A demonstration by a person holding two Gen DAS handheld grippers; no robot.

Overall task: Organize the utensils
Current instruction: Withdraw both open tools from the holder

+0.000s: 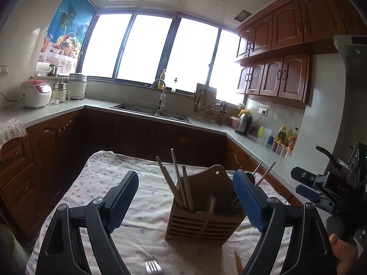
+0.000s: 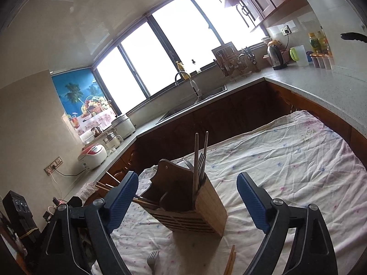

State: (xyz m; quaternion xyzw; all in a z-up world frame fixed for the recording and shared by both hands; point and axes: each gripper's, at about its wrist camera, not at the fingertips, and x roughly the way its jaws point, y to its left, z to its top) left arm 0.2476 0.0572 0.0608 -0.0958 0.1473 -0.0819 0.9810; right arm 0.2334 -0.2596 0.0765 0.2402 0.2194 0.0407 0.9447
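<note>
Our left claw (image 1: 185, 197) stands wide, released, its blue pads (image 1: 125, 197) on either side of the holder (image 1: 201, 224) without touching it; nothing is between them but air and the holder beyond. Our right claw (image 2: 187, 200) is likewise released and grips nothing, its pads (image 2: 251, 202) well apart from the holder (image 2: 201, 213) that stands ahead of it.

We take the holder as our landmark. It is a slatted wooden box, upright on the cloth (image 1: 96, 183) that covers the table. In its left compartment, as the left wrist view shows it, several chopsticks (image 1: 177, 181) lean out to the upper left. In the middle one we see something pale; what it is we cannot tell. On the right side metal utensils (image 2: 199, 160) stand, partly hidden by a pad in the left view, clearer in the right view, where fork tines and long handles rise above the rim.

In front of the holder, at the near edge of the cloth, lies a fork (image 1: 153, 267), and just right of it a pair of chopsticks (image 2: 230, 261). Right of the holder in the left view we see the other claw and a hand (image 1: 344, 252) on its grip.
</note>
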